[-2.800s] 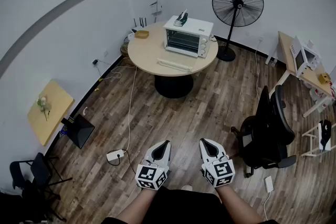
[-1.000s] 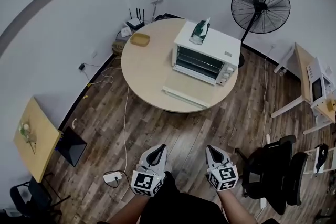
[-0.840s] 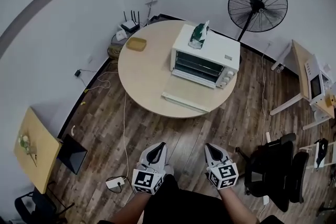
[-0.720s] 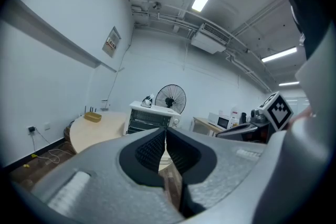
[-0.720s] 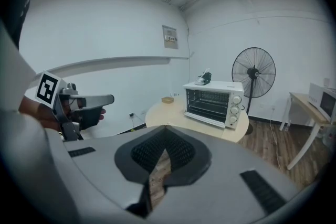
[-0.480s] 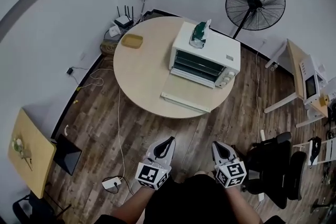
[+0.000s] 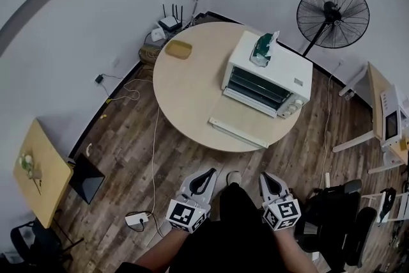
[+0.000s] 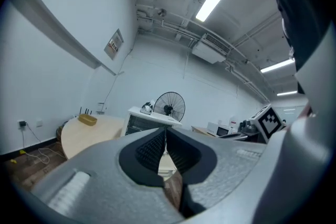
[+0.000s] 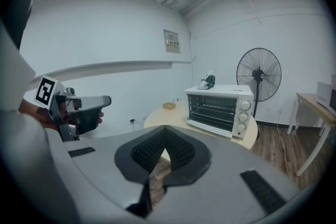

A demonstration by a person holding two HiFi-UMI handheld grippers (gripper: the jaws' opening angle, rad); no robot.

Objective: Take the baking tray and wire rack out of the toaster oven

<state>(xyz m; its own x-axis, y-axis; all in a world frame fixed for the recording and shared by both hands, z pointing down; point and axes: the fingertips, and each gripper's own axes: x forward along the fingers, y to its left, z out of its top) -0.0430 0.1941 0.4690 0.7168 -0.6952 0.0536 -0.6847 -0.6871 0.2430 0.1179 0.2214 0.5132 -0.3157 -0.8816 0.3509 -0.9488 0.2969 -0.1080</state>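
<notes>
While I stand short of the toaster oven (image 7: 284, 70) — approach step — left gripper (image 7: 206, 174) and right gripper (image 7: 268, 178) sit closed, empty; next, reach in.

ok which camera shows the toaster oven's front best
The right gripper view: the toaster oven faces it, with its open cavity, shelves and three knobs plain. The head view shows mostly its top and lowered door; the left gripper view shows it small, partly behind the left hand-held gripper.
</notes>
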